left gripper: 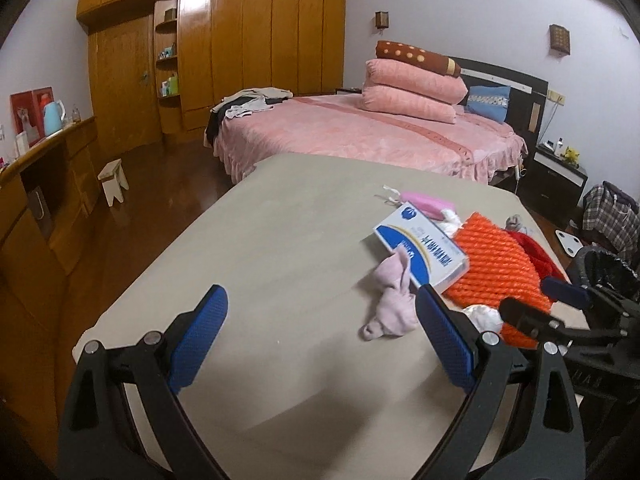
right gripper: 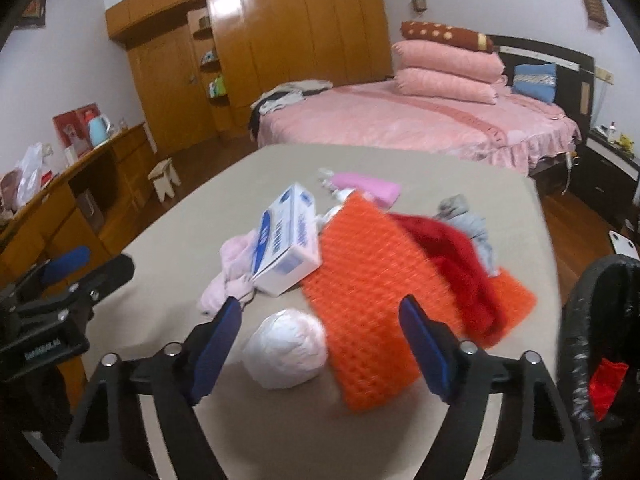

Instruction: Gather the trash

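A crumpled white paper ball (right gripper: 285,354) lies on the beige table (right gripper: 224,184), between the open fingers of my right gripper (right gripper: 320,312). Behind it a blue and white box (right gripper: 289,236) leans on an orange knit cloth (right gripper: 368,304). A black-lined trash bin (right gripper: 600,340) stands at the right with something red inside. My left gripper (left gripper: 322,300) is open and empty over the bare table (left gripper: 280,216); the box (left gripper: 420,250), a crumpled pink cloth (left gripper: 392,300) and the white ball (left gripper: 484,316) lie to its right.
On the table also lie a red knit piece (right gripper: 452,256), a grey cloth (right gripper: 464,216) and a pink pouch (right gripper: 368,186). A pink bed (left gripper: 360,128), wooden wardrobe (left gripper: 240,40), sideboard (left gripper: 40,184) and small stool (left gripper: 113,180) stand beyond.
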`<state>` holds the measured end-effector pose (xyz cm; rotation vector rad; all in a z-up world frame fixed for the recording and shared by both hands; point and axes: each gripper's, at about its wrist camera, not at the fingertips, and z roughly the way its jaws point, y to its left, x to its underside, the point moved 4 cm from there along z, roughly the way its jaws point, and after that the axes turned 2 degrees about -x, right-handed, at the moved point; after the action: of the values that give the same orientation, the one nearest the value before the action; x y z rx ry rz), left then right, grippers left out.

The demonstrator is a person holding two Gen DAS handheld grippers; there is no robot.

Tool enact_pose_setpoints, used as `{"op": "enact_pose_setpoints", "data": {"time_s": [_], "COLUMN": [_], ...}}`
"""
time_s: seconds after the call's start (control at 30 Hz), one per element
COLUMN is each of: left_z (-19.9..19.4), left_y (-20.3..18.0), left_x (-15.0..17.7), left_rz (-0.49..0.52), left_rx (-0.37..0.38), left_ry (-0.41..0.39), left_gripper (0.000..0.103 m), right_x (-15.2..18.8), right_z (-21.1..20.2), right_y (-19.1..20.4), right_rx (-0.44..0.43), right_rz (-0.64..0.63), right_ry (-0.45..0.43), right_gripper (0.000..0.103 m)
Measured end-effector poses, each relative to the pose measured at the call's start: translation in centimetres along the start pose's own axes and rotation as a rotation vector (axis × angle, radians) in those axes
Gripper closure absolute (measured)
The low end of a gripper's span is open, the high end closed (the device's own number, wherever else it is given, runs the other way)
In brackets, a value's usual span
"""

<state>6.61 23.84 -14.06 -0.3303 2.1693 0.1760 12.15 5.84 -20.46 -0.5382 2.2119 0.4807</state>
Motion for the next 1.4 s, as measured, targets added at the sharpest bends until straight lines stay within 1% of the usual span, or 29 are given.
{"op": "enact_pose_setpoints", "data": {"time_s": [0.1,0.3,0.37,0.4,0.43,0.53,0.7,0.8,1.0,1.07,1.1,1.13,1.2,1.27,1.37,1.4], "left_z": [0.5,0.9,1.1,1.1,1.1,1.1,1.0,1.0,1.7,2.3,2.9,3.3,4.3,5.4,6.8,7.3], "left_y": [0.2,0.8,0.8,1.0,1.0,1.0,0.8,0.5,-1.5,-2.5,-3.0,-3.4,-4.1,-4.7,-5.4,-5.7], "left_x": [0.2,0.7,0.8,0.8,0.8,0.8,0.7,0.5,0.2,0.1,0.0,0.1,0.2,0.4,0.8,1.0], "left_rz": [0.001,-0.009,-0.013,-0.015,-0.016,-0.021,-0.018,-0.021,-0.014,-0.005,0.001,0.003,0.005,0.011,0.023,0.022], "left_rx": [0.001,0.004,0.004,0.002,0.002,0.002,0.007,0.015,0.053,0.064,0.07,0.076,0.084,0.088,0.088,0.095], "left_ry": [0.011,0.022,0.024,0.026,0.026,0.027,0.024,0.025,0.036,0.046,0.058,0.068,0.086,0.106,0.141,0.16], "left_gripper": [0.011,0.011,0.011,0.011,0.011,0.011,0.011,0.011,0.011,0.014,0.022,0.025,0.026,0.03,0.037,0.042], "right_x": [0.5,1.7,1.9,2.1,2.1,2.1,1.8,0.8,-1.1,-1.6,-1.8,-1.9,-2.1,-2.1,-2.1,-2.1], "right_z": [0.7,2.5,2.9,3.1,3.1,3.0,2.3,0.9,-1.2,-1.5,-1.5,-1.6,-1.6,-1.6,-1.8,-1.8], "right_y": [1.1,2.1,2.3,2.3,2.3,1.9,1.8,1.9,0.3,-0.7,-1.2,-1.6,-2.3,-3.1,-4.0,-4.3], "right_rx": [-0.019,-0.03,-0.044,-0.05,-0.049,-0.047,-0.054,-0.061,-0.022,-0.006,0.005,0.012,0.025,0.036,0.046,0.048], "right_rz": [-0.028,-0.053,-0.056,-0.058,-0.058,-0.053,-0.07,-0.082,-0.066,-0.047,-0.044,-0.043,-0.035,-0.019,-0.009,-0.008], "right_ry": [0.029,0.103,0.125,0.135,0.137,0.141,0.127,0.09,0.025,0.016,0.012,0.01,0.008,0.012,0.014,0.013], "right_gripper": [0.032,0.041,0.046,0.051,0.055,0.064,0.068,0.068,0.068,0.068,0.068,0.068,0.068,0.068,0.068,0.068]}}
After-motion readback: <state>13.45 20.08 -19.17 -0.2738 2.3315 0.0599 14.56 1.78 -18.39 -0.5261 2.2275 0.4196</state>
